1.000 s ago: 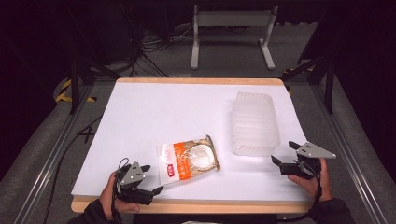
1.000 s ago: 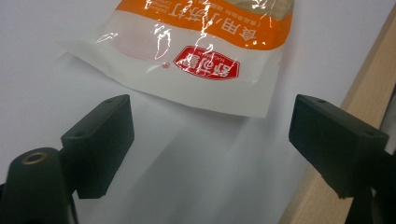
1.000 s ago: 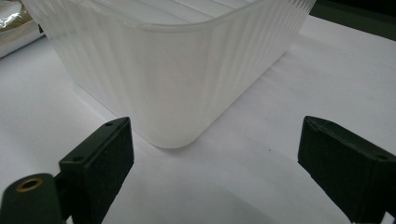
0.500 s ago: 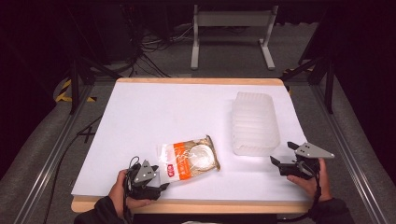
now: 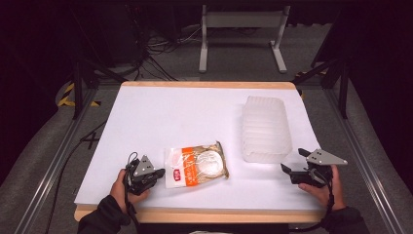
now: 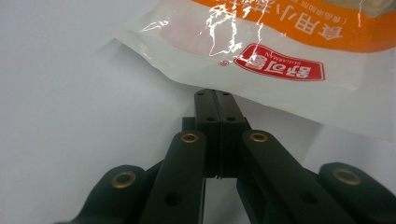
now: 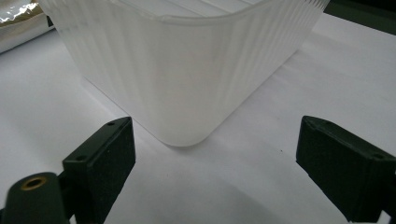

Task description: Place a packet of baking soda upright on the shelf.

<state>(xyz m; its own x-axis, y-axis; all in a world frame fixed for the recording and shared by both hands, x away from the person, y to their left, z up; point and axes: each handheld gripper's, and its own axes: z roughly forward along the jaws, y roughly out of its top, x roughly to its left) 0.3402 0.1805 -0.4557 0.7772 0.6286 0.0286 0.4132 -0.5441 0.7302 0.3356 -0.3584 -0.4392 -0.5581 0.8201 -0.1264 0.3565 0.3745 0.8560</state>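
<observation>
Since the earlier frames the left tongs [image 5: 157, 174] have slid across the desk [image 5: 185, 122] toward the bag [image 5: 197, 164], and their jaws have just been closing; the bag, the tub [image 5: 265, 127] and the right tongs [image 5: 291, 164] lie where they did. In the left gripper view the left tongs [image 6: 215, 95] have their jaws pressed flat together, tips right at the bag's [image 6: 261, 56] clear sealed edge. Whether that edge is pinched between them or merely lies over the tips cannot be told.

In the high view the bag lies flat near the front of the desk, a little left of centre, with an orange band and a pale round content showing through the film. The left hand [image 5: 124, 187] holds its tongs just left of the bag. The tub, ribbed and translucent, stands on the right half of the desk, well apart from the bag.

In the right gripper view the right tongs [image 7: 212, 161] stand wide, nothing between the jaws, pointing at the near rounded corner of the tub [image 7: 187, 70] and short of it. The right hand [image 5: 324, 187] rests at the front right of the desk.
</observation>
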